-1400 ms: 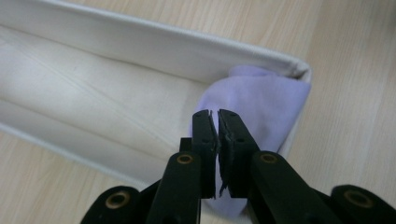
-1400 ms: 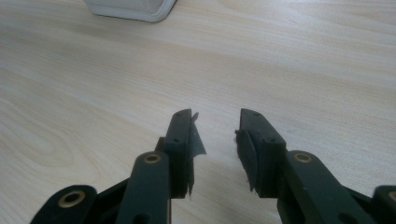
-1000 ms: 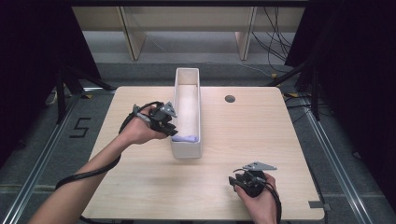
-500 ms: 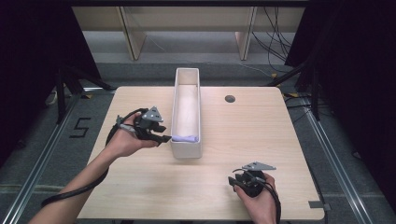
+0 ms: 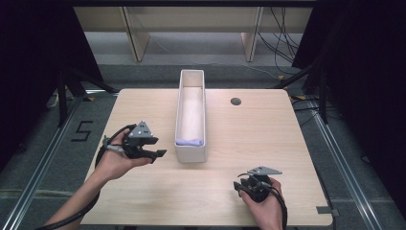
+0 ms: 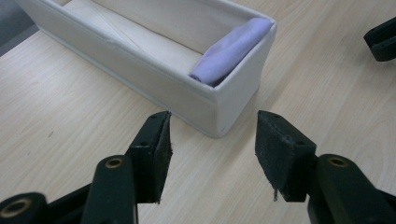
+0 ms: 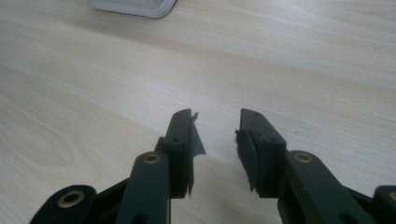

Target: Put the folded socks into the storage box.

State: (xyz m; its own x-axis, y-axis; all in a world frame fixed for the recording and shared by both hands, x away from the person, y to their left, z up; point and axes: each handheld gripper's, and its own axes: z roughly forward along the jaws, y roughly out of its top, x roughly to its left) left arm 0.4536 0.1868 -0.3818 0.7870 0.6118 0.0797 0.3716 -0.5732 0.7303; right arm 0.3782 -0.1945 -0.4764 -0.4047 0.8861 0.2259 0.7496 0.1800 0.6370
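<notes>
Dark curtains and a grey floor surround the pale wood table (image 5: 230,143). Down its middle runs a long white box (image 5: 191,151), and a folded lilac cloth (image 5: 189,142) lies inside against the near end wall. Left of that end, the left gripper (image 5: 160,154) hovers with its jaws wide apart, having just been opening, with nothing between them. Near the front edge, the right gripper (image 5: 238,184) has its jaws partly open and empty above bare wood.
</notes>
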